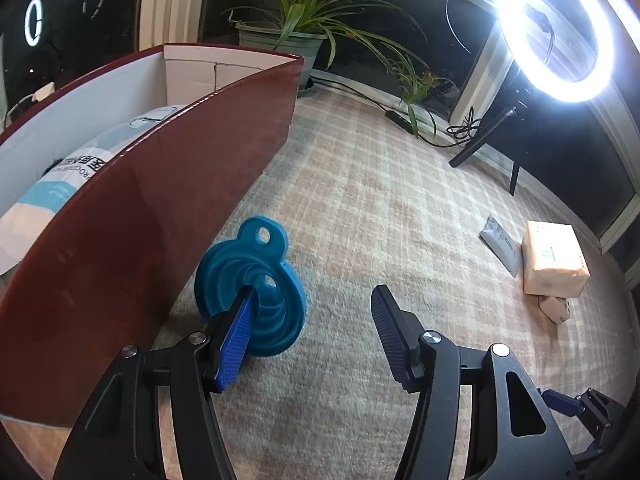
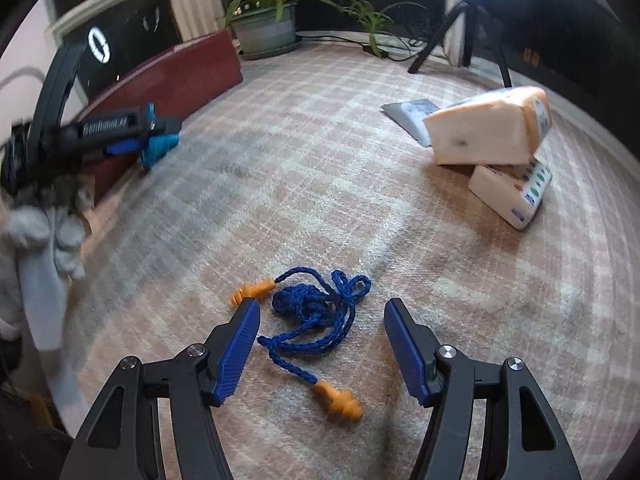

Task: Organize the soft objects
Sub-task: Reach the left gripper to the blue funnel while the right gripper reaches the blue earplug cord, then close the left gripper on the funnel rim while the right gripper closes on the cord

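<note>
A: Left wrist: left gripper (image 1: 312, 300) spread; blue collapsible funnel (image 1: 252, 292) on the carpet (image 1: 380, 184), against the red box (image 1: 160, 200), touching one pad. Shift left to centre it.

B: Right wrist: right gripper (image 2: 322, 312) spread over corded earplugs (image 2: 316, 316). Lower, pinch the bunched cord, not a plug.

A home room by dark windows — plaid carpet (image 1: 380, 208), potted plant (image 1: 298, 28), ring light (image 1: 556, 28) on tripod.
</note>
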A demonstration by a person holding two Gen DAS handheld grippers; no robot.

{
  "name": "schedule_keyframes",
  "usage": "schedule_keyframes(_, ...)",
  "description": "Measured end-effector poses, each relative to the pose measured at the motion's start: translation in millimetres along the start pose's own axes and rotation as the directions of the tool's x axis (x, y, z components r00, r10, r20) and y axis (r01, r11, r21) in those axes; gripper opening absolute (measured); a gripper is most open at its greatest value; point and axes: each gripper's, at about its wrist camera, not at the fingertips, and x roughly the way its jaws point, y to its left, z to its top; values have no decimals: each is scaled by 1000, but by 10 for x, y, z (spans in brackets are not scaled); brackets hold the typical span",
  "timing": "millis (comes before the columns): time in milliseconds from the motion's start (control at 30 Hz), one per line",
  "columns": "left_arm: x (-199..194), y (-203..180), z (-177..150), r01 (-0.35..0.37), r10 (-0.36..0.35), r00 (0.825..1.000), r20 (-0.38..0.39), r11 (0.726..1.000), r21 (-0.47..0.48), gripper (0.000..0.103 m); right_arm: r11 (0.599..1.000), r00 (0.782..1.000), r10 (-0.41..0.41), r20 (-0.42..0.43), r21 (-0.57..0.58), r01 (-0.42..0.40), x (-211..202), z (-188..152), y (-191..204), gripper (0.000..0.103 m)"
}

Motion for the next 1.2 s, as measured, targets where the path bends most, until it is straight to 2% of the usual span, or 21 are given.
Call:
schedule_keyframes(133, 63, -7, 10, -1, 1, 1000, 2, 1000, -1, 58, 996, 999, -52, 16, -79, 53, 45, -1, 114, 61)
schedule_keyframes(267, 119, -15, 9, 4, -4, 1000, -5, 1000, -1, 56, 997, 999, -43, 22, -66, 44, 73, 42, 73, 60)
schedule_keyframes(533, 176, 0, 13, 9, -9, 1000, -10, 1000, -4, 46, 997, 999, -39, 26, -61, 41, 74, 76, -34, 39)
schedule_keyframes(633, 172, 1, 9, 6, -6, 1000, -6, 1000, -1, 43, 998, 999, -39, 32, -49, 41, 71, 74, -75, 27)
schedule_keyframes(767, 170, 5, 1, 8, -8, 1000, -4, 1000, 0, 39, 998, 999, -21, 31, -50, 23, 53, 43, -91, 26)
schedule_keyframes(833, 166, 10, -2, 9, -9, 1000, -6, 1000, 1, 31, 998, 999, -29, 38, -61, 31, 33, 8, -77, 26)
schedule_keyframes(967, 172, 1, -8, 11, -11, 1000, -5, 1000, 7, 29, 998, 998, -29, 54, -61, 33, -6, -62, -80, 26)
schedule_keyframes(1000, 175, -6, -10, 11, -11, 1000, -4, 1000, 10, 28, 998, 998, -28, 56, -56, 31, -9, -63, -87, 25)
schedule_keyframes(1100, 176, -16, -15, 12, -12, 1000, -1, 1000, 15, 27, 999, 998, -23, 59, -23, 24, -26, -61, -140, 12)
schedule_keyframes(1200, 165, -7, -10, 19, -19, 1000, 0, 1000, 9, 25, 1000, 999, -10, 51, 15, 9, -27, -47, -207, 9)
